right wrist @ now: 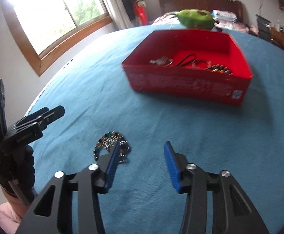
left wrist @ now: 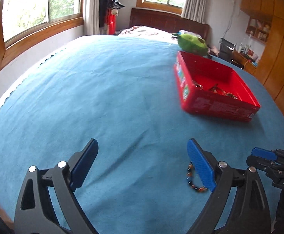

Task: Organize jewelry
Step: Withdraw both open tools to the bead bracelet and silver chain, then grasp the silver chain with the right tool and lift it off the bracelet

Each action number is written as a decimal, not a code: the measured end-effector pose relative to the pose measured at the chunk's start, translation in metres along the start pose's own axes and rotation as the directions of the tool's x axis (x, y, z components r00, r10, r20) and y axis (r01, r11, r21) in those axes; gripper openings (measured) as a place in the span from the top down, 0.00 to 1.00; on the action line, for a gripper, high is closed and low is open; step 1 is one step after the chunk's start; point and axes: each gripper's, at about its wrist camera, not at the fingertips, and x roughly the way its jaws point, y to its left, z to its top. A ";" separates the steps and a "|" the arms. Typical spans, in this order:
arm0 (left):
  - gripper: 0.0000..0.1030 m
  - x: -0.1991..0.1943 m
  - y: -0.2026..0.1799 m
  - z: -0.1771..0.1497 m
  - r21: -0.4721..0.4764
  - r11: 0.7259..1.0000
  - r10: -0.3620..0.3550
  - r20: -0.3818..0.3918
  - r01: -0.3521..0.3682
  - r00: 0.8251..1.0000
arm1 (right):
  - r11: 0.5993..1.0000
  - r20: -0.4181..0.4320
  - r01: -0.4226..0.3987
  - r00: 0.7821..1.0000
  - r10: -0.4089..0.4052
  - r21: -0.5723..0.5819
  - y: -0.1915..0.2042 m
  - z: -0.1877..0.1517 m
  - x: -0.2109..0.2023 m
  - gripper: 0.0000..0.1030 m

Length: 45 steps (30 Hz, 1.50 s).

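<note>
From the left wrist we see the left hand-held gripper [left wrist: 143, 161] with its jaws spread wide and nothing between them, pointed down at the blue bedspread [left wrist: 103, 89]. A beaded bracelet [left wrist: 193, 179] lies on the spread beside the inner face of the right-hand blue pad, partly hidden by it; we cannot tell whether it touches. At the right edge of this view the tip of the right hand-held gripper [left wrist: 262, 154] enters.

The right wrist view shows more: the bracelet [right wrist: 112, 146] is part of a small heap of beads with a silvery piece on the bedspread [right wrist: 181, 128], partly behind the left-hand finger. The right hand-held gripper [right wrist: 142, 163] has its jaws apart, moderately, gripping nothing. At left, a dark-gloved hand [right wrist: 19, 167] carries the left hand-held gripper [right wrist: 50, 115], seen side-on.

The red box [right wrist: 186, 85] stands open farther up the bed, well apart from the heap, holding rings, a dark loop and beads. Behind it lies a green plush toy [right wrist: 195, 18].
</note>
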 end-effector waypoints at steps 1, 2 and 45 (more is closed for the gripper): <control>0.11 -0.001 0.003 -0.002 -0.002 1.000 0.006 -0.003 -0.006 1.000 | 1.000 -0.016 -0.012 1.000 0.012 -0.004 0.003 0.000 0.005 0.70; 0.11 -0.001 0.007 -0.004 -0.005 1.000 0.008 -0.006 -0.008 1.000 | 1.000 -0.033 -0.028 0.999 0.028 -0.006 0.007 0.000 0.011 0.70; 0.11 0.014 -0.010 -0.012 0.047 0.999 -0.009 -0.083 0.012 0.997 | 0.999 0.037 -0.030 0.999 0.032 -0.037 0.024 0.022 0.005 0.91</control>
